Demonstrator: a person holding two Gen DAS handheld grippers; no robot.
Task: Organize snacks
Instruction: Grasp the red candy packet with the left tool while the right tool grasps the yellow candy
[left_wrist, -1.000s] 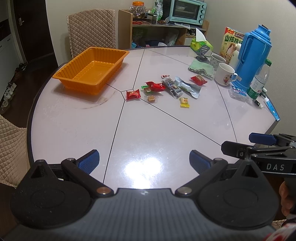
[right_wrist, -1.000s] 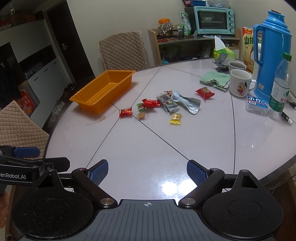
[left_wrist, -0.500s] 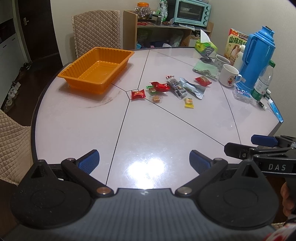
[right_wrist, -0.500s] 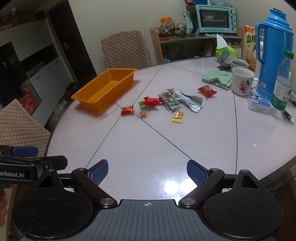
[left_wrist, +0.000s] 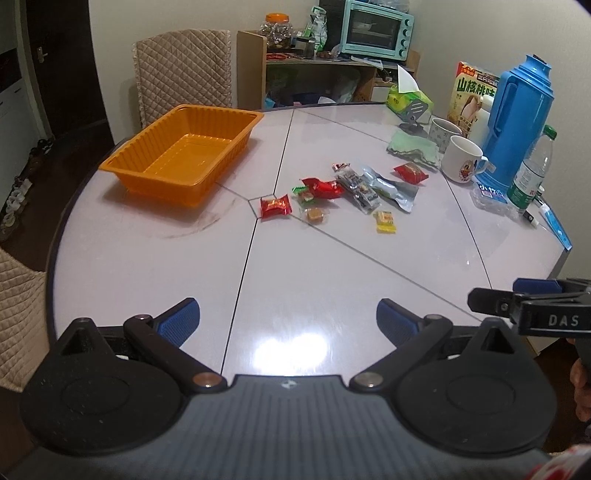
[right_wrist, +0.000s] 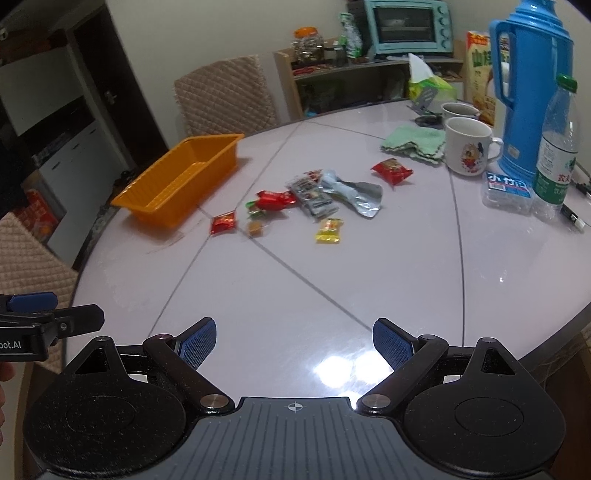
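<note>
An empty orange tray (left_wrist: 184, 155) (right_wrist: 181, 181) sits at the far left of the round table. Several wrapped snacks lie loose mid-table: a red packet (left_wrist: 275, 206) (right_wrist: 223, 222), a small brown candy (left_wrist: 314, 215), a yellow candy (left_wrist: 386, 221) (right_wrist: 328, 230), a silver pouch (left_wrist: 388, 186) (right_wrist: 354, 192) and another red packet (left_wrist: 410, 172) (right_wrist: 391, 170). My left gripper (left_wrist: 288, 319) is open and empty over the near table edge. My right gripper (right_wrist: 293, 341) is open and empty, also at the near edge, far from the snacks.
At the right stand a blue thermos (left_wrist: 517, 110), a water bottle (right_wrist: 557, 147), two mugs (left_wrist: 463, 158), a green cloth (left_wrist: 413, 147) and a tissue box (left_wrist: 408, 99). Quilted chairs (left_wrist: 184, 74) stand behind and left. A shelf with a toaster oven (left_wrist: 376, 31) is beyond.
Both grippers have moved forward and slightly closer to the table; the tray and snacks appear a little nearer. Nothing on the table has moved.
</note>
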